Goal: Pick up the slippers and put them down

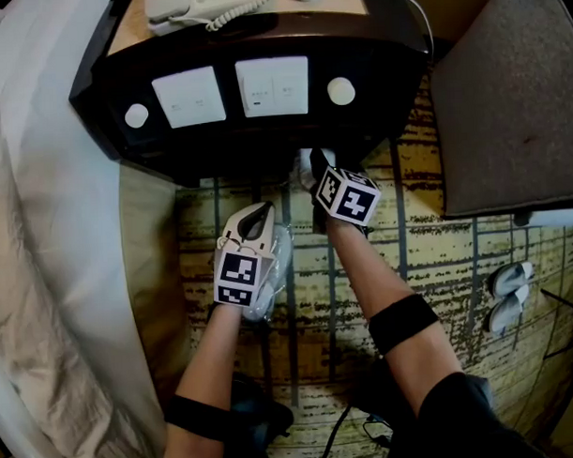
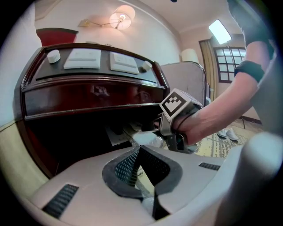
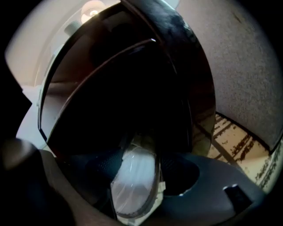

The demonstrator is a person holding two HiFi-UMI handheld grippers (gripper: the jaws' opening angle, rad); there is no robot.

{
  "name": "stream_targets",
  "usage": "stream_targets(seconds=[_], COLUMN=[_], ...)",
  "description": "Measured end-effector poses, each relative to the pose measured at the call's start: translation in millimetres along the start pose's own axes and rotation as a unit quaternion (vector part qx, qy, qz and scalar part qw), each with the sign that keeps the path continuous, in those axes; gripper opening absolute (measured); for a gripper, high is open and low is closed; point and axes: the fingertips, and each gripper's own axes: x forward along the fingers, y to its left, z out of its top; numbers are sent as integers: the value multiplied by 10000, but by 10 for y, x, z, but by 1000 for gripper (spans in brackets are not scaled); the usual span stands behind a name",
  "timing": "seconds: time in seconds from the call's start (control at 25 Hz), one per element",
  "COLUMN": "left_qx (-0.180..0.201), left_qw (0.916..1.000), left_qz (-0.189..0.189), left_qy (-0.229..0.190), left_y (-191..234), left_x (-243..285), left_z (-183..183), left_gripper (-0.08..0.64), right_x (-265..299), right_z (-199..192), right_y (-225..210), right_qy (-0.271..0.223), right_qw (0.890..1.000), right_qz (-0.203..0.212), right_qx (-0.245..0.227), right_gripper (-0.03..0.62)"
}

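Two packets show: the left gripper (image 2: 140, 150) clenches the clear-wrapped slipper (image 1: 277, 271), mostly hidden under its jaws above the carpet (image 1: 438, 256). The right gripper (image 3: 139, 152) gapes around another wrapped slipper (image 3: 132, 185), dim under the dark nightstand (image 1: 265, 140).

Dark brown nightstand (image 1: 265, 144), white slippers (image 3: 132, 190), beige carpet (image 1: 438, 256) with dark lines

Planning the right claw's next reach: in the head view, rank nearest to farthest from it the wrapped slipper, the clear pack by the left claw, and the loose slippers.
1. Wrapped slipper: between the right claw's jaws, at the nightstand's base.
2. Clear pack: on the carpet by the left claw.
3. Loose slippers: far right on the carpet.
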Motion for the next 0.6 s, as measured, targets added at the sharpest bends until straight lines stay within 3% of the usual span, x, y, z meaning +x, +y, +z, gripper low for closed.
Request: stream_targets(seconds=[0.24, 0.36, 0.6], left_qx=[-159, -348, -574], left_qw=[9998, 9989, 9961], left_qz=[-18, -58, -206], left_qy=[133, 295, 635], left_y=[-71, -180, -498], left_x=[-128, -391, -1288], left_z=[25, 165, 908], left_gripper=[3, 3, 3], right_x=[-318, -693, -1858], right_z=[-41, -47, 418], right_y=[-12, 55, 427], right_qy=[187, 412, 726], right_qw=[9990, 9984, 9953], right_qz=[-118, -15, 41], right_qx=[-383, -397, -634], right_gripper=[295, 248, 59])
